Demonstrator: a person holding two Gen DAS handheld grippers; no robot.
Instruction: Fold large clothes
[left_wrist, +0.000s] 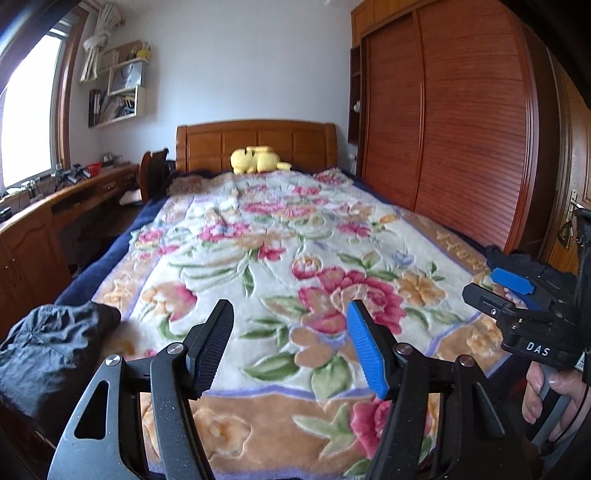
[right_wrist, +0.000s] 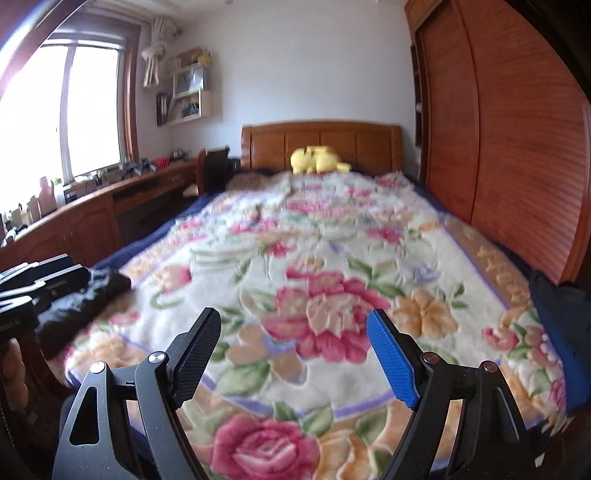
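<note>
A dark grey crumpled garment (left_wrist: 48, 343) lies at the bed's near left corner; it shows blurred in the right wrist view (right_wrist: 85, 295). A dark navy cloth (right_wrist: 561, 317) lies at the bed's right edge, also in the left wrist view (left_wrist: 517, 264). My left gripper (left_wrist: 290, 317) is open and empty above the floral blanket (left_wrist: 258, 240), right of the grey garment. My right gripper (right_wrist: 295, 325) is open and empty above the blanket (right_wrist: 314, 240). The right gripper also shows from the side in the left wrist view (left_wrist: 495, 288).
A yellow plush toy (left_wrist: 256, 159) sits by the wooden headboard (left_wrist: 255, 142). A wooden wardrobe (left_wrist: 443, 122) lines the right side. A long wooden desk (left_wrist: 44, 218) with clutter runs under the window on the left. A door (left_wrist: 570, 206) stands at far right.
</note>
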